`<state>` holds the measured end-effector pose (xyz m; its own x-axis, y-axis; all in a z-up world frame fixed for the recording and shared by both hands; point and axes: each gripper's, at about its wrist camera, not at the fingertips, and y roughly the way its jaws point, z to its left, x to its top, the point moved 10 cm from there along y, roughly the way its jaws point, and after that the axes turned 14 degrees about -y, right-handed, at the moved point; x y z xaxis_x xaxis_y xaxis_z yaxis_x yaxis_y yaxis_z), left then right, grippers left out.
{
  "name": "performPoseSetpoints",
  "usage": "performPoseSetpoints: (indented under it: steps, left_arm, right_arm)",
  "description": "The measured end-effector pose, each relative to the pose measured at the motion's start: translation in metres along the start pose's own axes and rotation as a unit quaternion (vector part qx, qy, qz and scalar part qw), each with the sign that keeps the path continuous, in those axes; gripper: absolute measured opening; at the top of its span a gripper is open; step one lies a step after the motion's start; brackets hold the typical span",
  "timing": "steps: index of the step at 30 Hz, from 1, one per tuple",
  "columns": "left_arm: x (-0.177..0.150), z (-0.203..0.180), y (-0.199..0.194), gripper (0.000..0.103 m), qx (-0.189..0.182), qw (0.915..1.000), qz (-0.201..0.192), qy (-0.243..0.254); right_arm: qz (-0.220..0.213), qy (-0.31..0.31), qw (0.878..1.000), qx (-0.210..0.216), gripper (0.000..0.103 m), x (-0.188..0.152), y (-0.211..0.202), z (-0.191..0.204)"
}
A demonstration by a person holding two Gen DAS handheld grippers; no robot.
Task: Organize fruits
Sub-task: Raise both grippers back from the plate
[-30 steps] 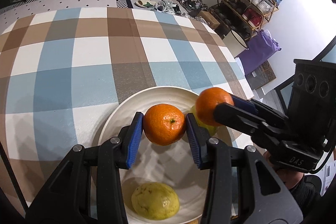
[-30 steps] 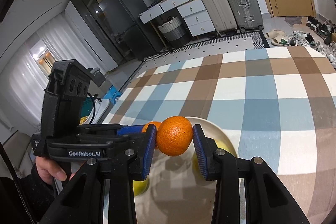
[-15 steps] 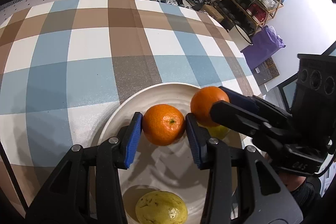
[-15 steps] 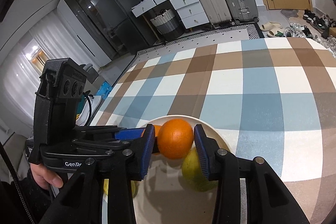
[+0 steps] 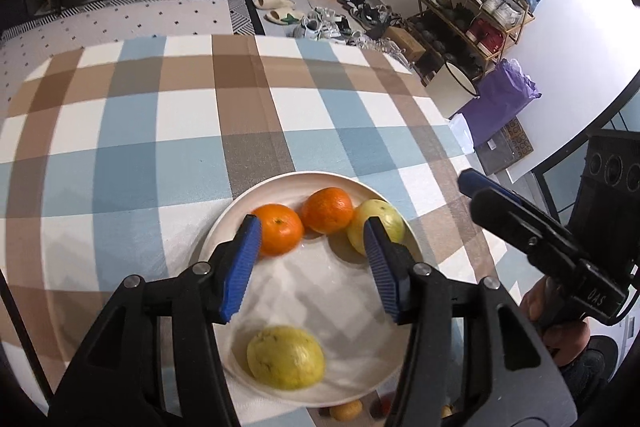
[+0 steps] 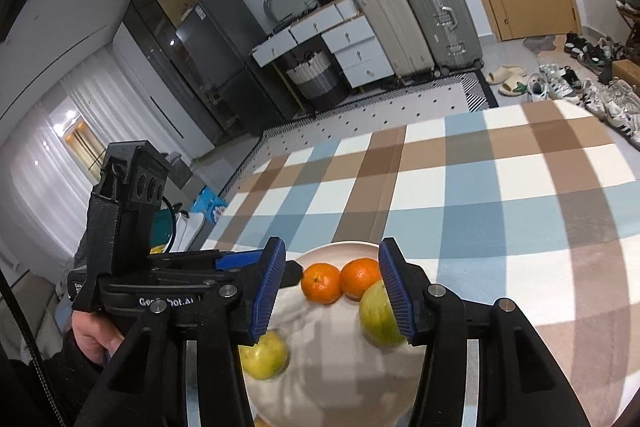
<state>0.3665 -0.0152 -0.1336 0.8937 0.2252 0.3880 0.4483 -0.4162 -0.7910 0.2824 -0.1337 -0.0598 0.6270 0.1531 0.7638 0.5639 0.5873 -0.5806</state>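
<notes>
Checked tablecloth (image 5: 160,131) carries a plate (image 5: 224,227) with two oranges (image 5: 278,233) (image 5: 328,209); both grippers (image 5: 312,255) (image 6: 334,285) hover, jaws opening, empty.

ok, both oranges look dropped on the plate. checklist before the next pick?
1. Left gripper free of fruit: ok, jaws opening, nothing between the pads.
2. Right gripper free of fruit: ok, jaws opening, nothing pinched.
3. Oranges on the plate: ok, side by side near the far rim.
4. Oranges settled: cannot tell, the nearer one is blurred.
5. Yellow fruits on the plate: ok.
6. More fruit to collect: cannot tell, small items below the plate's near rim are mostly hidden.
</notes>
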Motion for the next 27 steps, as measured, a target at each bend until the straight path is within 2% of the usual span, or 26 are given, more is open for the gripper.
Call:
performPoseSetpoints:
  steps: [13, 15, 17, 22, 24, 27]
  left_arm:
    - [-0.035, -0.015, -0.084, 0.053, 0.017, 0.9981, -0.056, 0.019]
    - [-0.042, -0.016, -0.097, 0.053, 0.027, 0.9967, -0.073, 0.025]
    - [-0.051, -0.018, -0.112, 0.053, 0.043, 0.9944, -0.090, 0.034]
    - [-0.075, -0.029, -0.144, 0.053, 0.056, 0.9897, -0.121, 0.051]
    - [-0.084, -0.033, -0.159, 0.055, 0.063, 0.9861, -0.142, 0.059]
    - [-0.097, -0.038, -0.182, 0.066, 0.069, 0.9808, -0.171, 0.064]
  right_arm:
    - [-0.037, -0.024, 0.999, -0.022, 0.052, -0.002, -0.074, 0.034]
    - [-0.040, -0.029, 0.998, -0.025, 0.054, -0.004, -0.083, 0.040]
    - [-0.045, -0.035, 0.998, -0.027, 0.062, -0.006, -0.092, 0.046]
    - [-0.058, -0.053, 0.997, -0.026, 0.068, -0.012, -0.112, 0.065]
    - [-0.064, -0.059, 0.996, -0.023, 0.071, -0.015, -0.120, 0.073]
    - [-0.071, -0.069, 0.995, -0.023, 0.075, -0.019, -0.130, 0.086]
